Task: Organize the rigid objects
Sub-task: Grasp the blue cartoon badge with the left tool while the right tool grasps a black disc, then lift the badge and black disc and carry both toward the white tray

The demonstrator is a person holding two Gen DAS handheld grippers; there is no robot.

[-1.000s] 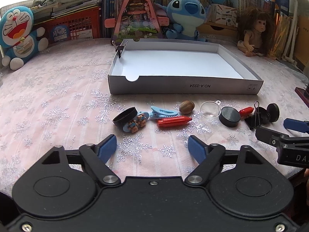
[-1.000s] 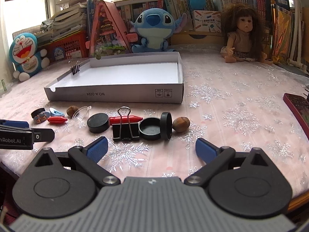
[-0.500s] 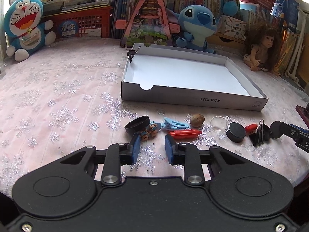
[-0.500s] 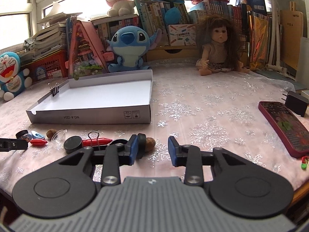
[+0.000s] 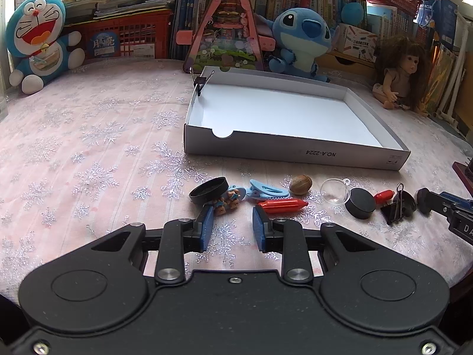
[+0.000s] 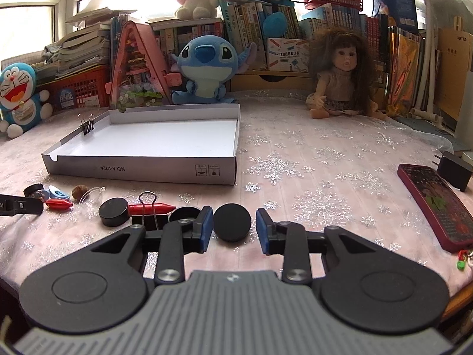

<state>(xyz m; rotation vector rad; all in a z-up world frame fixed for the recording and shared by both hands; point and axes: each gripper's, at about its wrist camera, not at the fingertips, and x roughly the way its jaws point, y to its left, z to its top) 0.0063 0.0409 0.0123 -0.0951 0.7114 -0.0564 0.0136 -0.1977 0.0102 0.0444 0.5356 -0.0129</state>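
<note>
White cardboard box (image 5: pixel 295 151) wall reads "NO.A-2224", printed upside down

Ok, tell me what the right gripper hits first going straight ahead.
The black disc, standing on edge between the opening jaws of the right gripper, pads apparently not pressing it; depth is unclear.

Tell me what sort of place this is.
Probably a home study or child's room: plush toys such as the blue plush and a doll sit before packed bookshelves, around a table under a snowflake cloth.
</note>
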